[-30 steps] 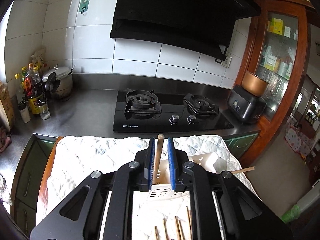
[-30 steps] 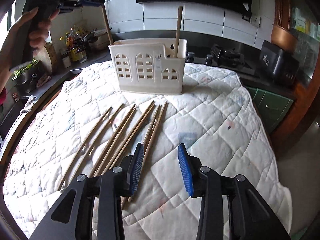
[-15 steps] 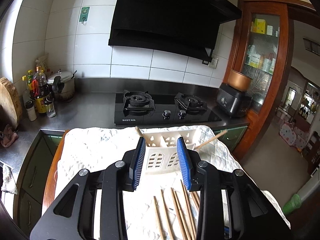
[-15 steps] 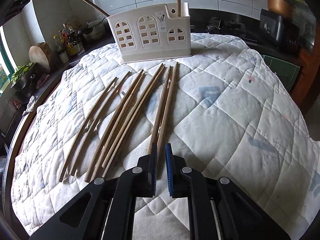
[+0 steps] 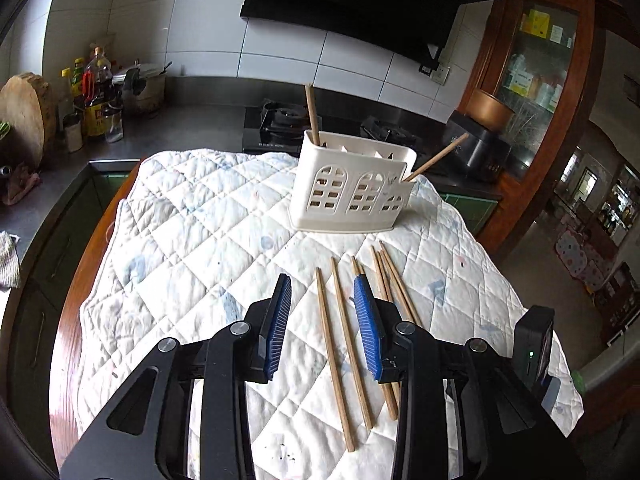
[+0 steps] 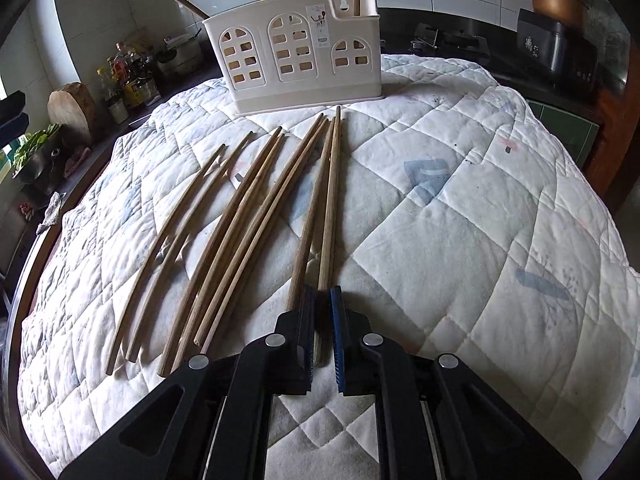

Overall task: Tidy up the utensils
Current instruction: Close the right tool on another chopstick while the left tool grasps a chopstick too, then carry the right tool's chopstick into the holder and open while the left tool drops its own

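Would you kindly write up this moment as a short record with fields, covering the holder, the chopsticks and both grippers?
surface: white quilted cloth
holder: cream utensil holder standing at the far end of the cloth, two chopsticks in it
loose chopsticks: eight lying side by side in front of the holder
left gripper: open, empty, above the leftmost chopsticks
right gripper: shut on the rightmost chopstick near its near end
not settled: whether that chopstick is lifted off the cloth yet
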`<act>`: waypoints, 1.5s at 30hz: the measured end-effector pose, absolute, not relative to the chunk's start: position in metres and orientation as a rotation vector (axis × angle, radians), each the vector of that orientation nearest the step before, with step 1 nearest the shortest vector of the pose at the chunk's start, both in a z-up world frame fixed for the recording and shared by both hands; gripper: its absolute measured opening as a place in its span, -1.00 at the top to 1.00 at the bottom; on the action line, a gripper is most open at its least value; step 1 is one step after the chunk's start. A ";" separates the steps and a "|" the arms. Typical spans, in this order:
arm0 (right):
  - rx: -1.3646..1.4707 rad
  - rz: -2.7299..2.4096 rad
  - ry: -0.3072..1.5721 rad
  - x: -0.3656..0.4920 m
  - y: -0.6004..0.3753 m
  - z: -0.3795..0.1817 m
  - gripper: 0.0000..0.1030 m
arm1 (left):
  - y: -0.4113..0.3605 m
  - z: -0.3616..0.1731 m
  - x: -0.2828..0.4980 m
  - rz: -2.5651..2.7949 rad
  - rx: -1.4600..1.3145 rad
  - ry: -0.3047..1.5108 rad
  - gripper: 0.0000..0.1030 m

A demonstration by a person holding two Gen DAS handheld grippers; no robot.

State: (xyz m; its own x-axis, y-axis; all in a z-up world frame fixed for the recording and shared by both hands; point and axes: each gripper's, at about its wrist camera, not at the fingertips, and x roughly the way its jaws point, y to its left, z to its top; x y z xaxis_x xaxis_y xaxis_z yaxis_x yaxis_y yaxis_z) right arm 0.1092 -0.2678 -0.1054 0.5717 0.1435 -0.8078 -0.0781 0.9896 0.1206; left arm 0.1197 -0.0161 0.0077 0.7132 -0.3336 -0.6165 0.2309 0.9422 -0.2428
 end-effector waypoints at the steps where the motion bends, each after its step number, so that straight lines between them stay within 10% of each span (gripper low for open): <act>1: 0.066 0.125 0.951 0.109 -0.267 -0.105 0.86 | -0.016 0.000 0.118 -0.313 -0.157 0.732 0.36; 20: 0.110 0.103 0.849 0.081 -0.288 -0.076 0.87 | -0.062 -0.107 0.105 -0.339 -0.148 0.973 0.37; 45: 0.032 0.124 0.600 0.074 -0.299 0.044 0.87 | -0.062 -0.091 0.107 -0.246 -0.080 0.886 0.89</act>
